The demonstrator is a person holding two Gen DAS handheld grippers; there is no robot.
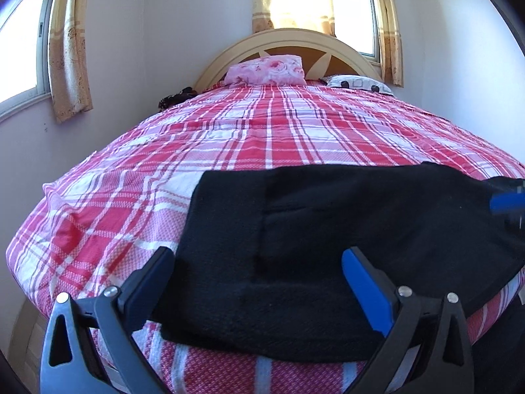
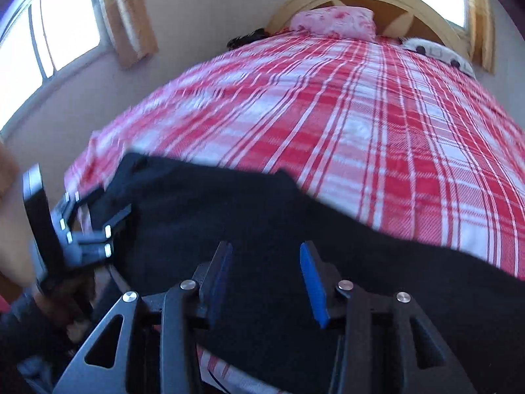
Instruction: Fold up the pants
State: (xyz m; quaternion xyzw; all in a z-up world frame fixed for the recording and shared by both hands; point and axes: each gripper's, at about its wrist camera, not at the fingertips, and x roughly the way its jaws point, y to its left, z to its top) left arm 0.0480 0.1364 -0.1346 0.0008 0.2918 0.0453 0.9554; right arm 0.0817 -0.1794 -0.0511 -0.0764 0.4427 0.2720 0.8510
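Black pants (image 1: pixel 328 262) folded, plaid bedspread (image 1: pixel 262 138), no readable writing

1. A red, pink and white plaid bedspread (image 1: pixel 262 131) covers the bed.
2. A pink floral pillow (image 1: pixel 267 70) leans on the arched wooden headboard (image 1: pixel 347 49).
3. A white patterned pillow (image 1: pixel 359 84) lies beside it.
4. Beige curtains (image 1: pixel 69 52) frame the windows (image 1: pixel 19 42).
5. Something dark, perhaps clothing (image 1: pixel 177 97), sits at the bed's far left edge.

Right wrist view motion-blurred; left gripper (image 2: pixel 98 226) smeared at left edge, fingers' state unreadable there. Black pants (image 1: pixel 328 246) cut off at right edge. Small dark heap (image 1: pixel 177 97) beside headboard (image 1: pixel 288 37) too small to identify.
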